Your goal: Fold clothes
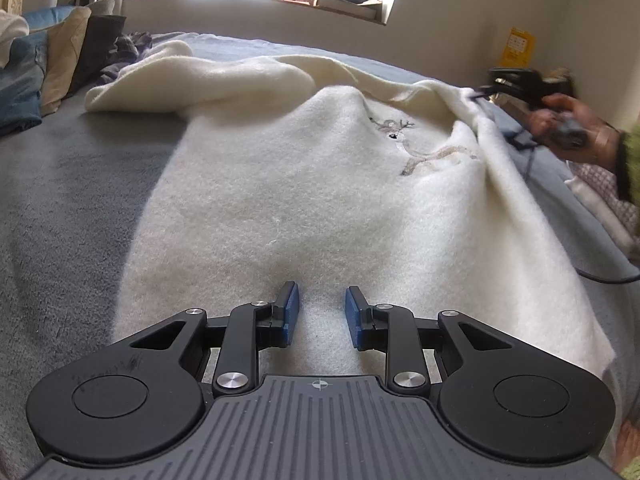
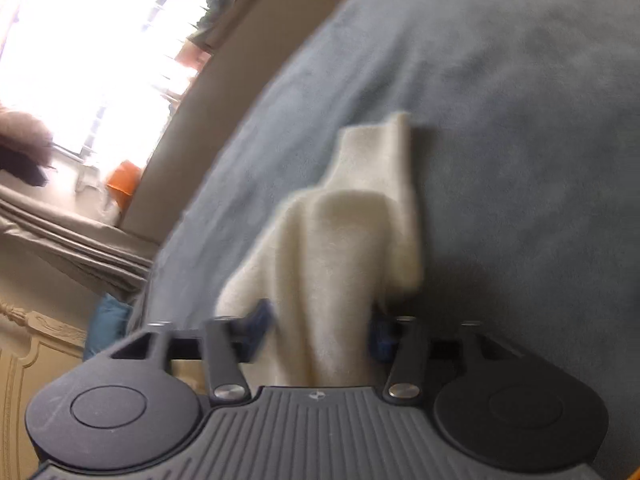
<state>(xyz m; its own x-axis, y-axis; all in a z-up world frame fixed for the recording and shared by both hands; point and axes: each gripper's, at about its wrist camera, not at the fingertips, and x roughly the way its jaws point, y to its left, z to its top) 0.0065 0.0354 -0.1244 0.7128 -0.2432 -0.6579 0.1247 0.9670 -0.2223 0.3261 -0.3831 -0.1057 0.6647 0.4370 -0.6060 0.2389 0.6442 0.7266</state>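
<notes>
While spread, sweater (image 1: 304,184) points windowward.

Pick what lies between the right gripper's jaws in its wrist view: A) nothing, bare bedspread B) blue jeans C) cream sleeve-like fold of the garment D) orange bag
C: in the right wrist view a fold of the cream sweater runs up between the two blue pads of the right gripper, with the grey-blue bedspread behind it.
</notes>
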